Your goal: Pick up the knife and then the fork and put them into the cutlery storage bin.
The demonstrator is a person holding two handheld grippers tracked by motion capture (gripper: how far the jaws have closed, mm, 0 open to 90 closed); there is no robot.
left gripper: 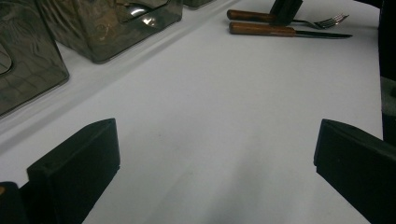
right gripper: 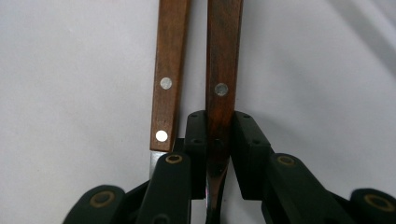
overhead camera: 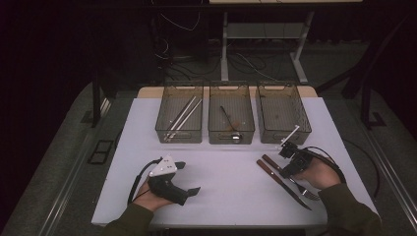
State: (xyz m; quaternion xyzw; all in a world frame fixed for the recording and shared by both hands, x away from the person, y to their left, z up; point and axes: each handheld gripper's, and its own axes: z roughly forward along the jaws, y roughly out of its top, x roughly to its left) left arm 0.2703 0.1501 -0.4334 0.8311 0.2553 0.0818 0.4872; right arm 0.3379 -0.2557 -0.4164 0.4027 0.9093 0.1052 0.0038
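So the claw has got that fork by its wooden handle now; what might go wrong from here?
The right gripper pinches the fork near the end of its handle, so the fork may tilt or slip when lifted. The knife lies right beside it, almost touching one jaw, and may get nudged or dragged along. The rightmost bin has tall walls the fork might catch on.

White table point(overhead camera: 221, 162) carries three bins point(overhead camera: 231, 120), fork point(overhead camera: 295, 179), knife point(overhead camera: 282, 183).

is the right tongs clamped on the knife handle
No, in the right gripper view the right tongs close around the fork's wooden handle, while the knife handle lies beside them, outside the pads.
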